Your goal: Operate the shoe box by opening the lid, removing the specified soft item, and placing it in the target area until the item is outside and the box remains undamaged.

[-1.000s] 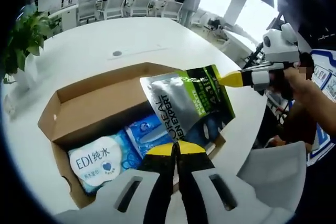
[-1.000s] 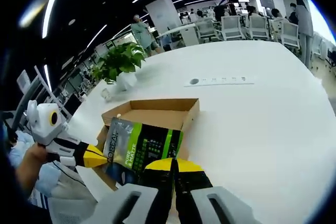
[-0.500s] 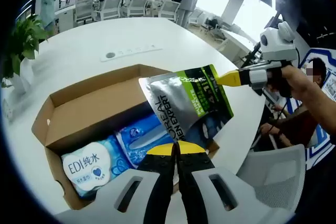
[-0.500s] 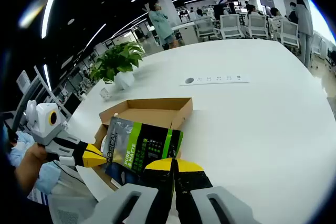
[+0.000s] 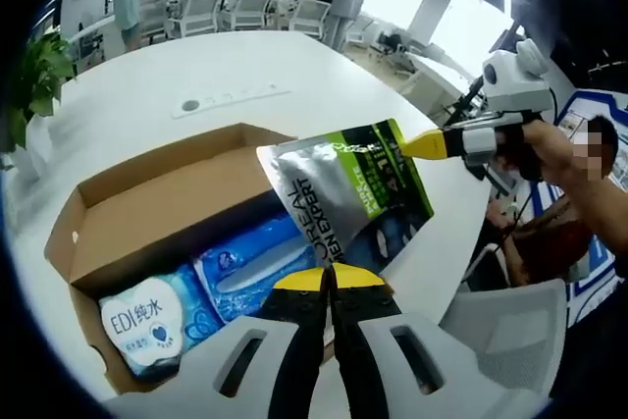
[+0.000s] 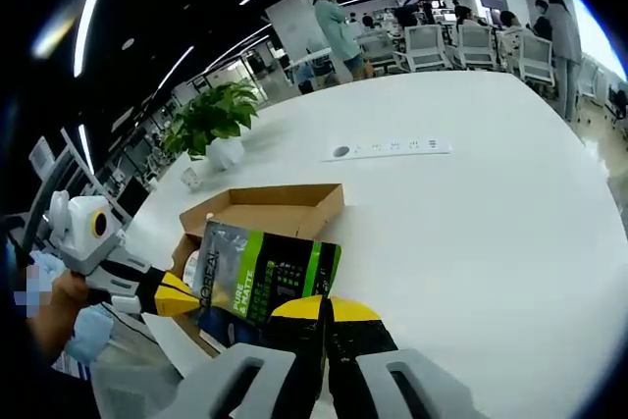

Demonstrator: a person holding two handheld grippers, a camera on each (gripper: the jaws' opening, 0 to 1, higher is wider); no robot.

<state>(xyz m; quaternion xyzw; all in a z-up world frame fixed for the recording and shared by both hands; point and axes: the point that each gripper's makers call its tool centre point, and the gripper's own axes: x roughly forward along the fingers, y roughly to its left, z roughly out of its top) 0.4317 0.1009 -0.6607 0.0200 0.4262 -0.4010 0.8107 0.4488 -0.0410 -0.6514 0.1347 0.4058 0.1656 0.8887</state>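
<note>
in the left gripper view, the open shoe box [image 5: 147,213] sits at 9 o'clock on the white table [image 5: 196,66], blue wipe packs [image 5: 196,287] inside. the silver-green pouch [image 5: 343,193] is held above the box, at centre. the left gripper [image 5: 329,282] pinches its bottom edge, jaws closed; the right gripper [image 5: 417,147] at 2 o'clock clamps its top corner.

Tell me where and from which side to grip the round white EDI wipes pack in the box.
Grip the round white EDI wipes pack by its raised edge, coming straight down through the open top of the brown cardboard box: it lies flat in a corner, walls blocking side approaches.
</note>
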